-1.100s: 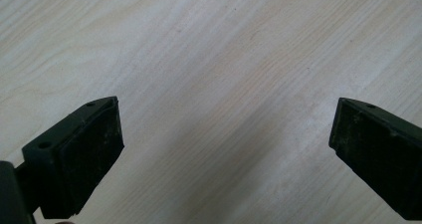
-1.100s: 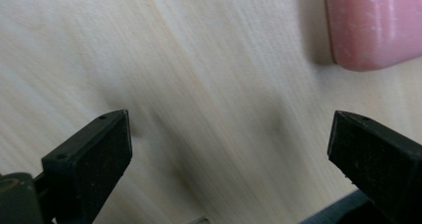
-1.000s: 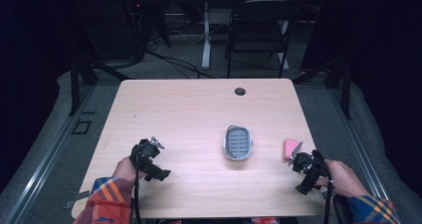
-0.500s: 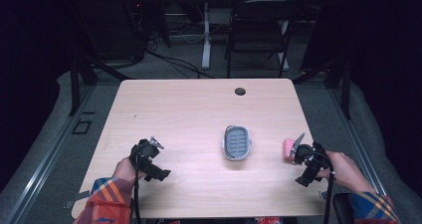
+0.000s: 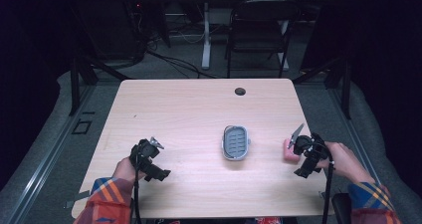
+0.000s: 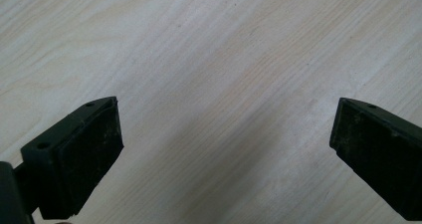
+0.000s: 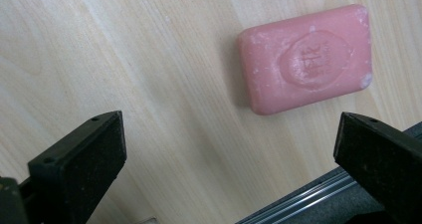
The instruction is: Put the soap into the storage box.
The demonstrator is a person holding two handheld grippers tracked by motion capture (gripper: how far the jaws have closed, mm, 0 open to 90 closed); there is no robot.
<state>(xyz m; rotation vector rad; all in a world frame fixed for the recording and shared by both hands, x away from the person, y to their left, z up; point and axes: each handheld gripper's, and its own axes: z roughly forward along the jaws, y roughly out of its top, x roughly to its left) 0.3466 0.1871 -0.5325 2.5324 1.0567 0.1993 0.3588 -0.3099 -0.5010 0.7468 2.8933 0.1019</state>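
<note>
While half-hidden behind right gripper, soap.

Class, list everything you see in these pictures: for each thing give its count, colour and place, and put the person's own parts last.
Table: one, light wood, centre of the high view.
Soap dish: one, grey, on the table right of middle.
Soap bar: one, pink, flat on the table near its right edge, ahead of the right jaws.
Cable hole: one, dark, near the table's far edge.
Chair: one, black, behind the table.
Left hand-held gripper: one, black, jaws open over bare wood.
Right hand-held gripper: one, black, jaws open beside the soap bar.
Sleeves: two, orange and blue plaid, bottom corners.
</note>
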